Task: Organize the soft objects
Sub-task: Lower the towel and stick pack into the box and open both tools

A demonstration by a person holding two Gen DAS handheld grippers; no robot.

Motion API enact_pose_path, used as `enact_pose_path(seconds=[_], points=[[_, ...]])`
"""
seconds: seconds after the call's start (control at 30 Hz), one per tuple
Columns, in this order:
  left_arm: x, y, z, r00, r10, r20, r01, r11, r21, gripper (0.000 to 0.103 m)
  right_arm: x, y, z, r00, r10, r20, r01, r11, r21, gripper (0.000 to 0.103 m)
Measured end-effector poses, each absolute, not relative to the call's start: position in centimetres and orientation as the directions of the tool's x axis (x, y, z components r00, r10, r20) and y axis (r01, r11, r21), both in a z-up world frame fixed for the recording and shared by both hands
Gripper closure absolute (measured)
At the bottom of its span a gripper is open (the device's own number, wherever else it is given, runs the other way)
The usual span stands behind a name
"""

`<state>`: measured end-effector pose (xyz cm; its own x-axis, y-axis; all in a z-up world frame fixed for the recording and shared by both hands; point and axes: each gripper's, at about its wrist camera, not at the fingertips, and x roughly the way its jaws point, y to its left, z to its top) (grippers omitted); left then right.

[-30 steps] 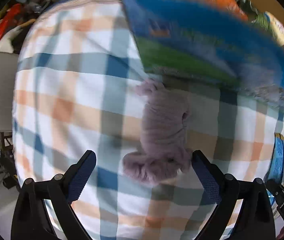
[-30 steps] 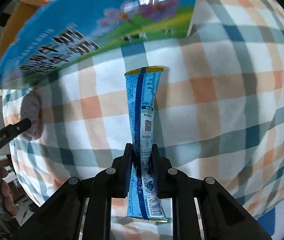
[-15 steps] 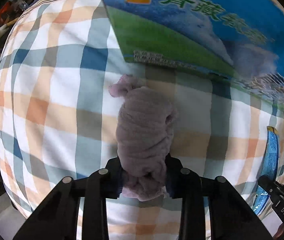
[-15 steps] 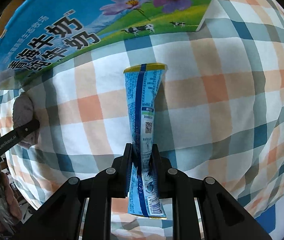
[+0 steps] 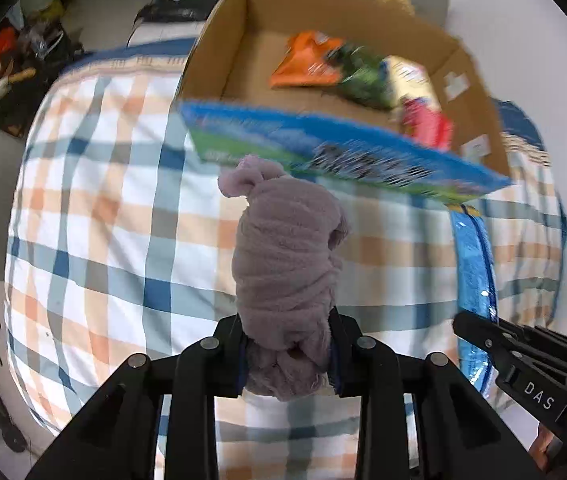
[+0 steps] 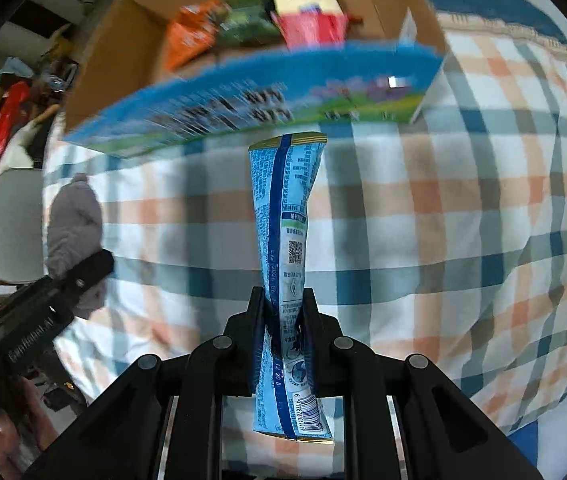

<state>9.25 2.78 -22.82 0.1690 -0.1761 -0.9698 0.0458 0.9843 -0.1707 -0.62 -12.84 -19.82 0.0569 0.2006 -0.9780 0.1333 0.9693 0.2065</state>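
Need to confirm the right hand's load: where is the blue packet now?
The blue packet is clamped in the right gripper, centre of the right wrist view, above the plaid bedspread with its top end near the cardboard box.

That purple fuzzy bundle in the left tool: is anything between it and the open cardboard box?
Yes, partly. The purple bundle, clamped in the left tool, faces the cardboard box, whose blue printed near wall stands between them. The box is open on top, so going over that wall looks feasible.
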Motion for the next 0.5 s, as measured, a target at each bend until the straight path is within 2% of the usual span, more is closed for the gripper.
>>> enact_pose_path(seconds=[0.27, 0.5], points=[[10.7, 2.5, -15.2, 0.28, -0.204, -0.938, 0.099, 0.978, -0.183, 0.076, 0.2, -14.0, -11.0, 0.184, 0.219, -0.958, 0.082, 0.968, 0.237, 0.085], [12.9, 2.0, -11.5, 0.351, -0.222, -0.91, 0.112, 0.974, -0.195, 0.076, 0.8, -13.7, -6.4, 0.249, 0.251, -0.935, 0.059, 0.96, 0.273, 0.085]])
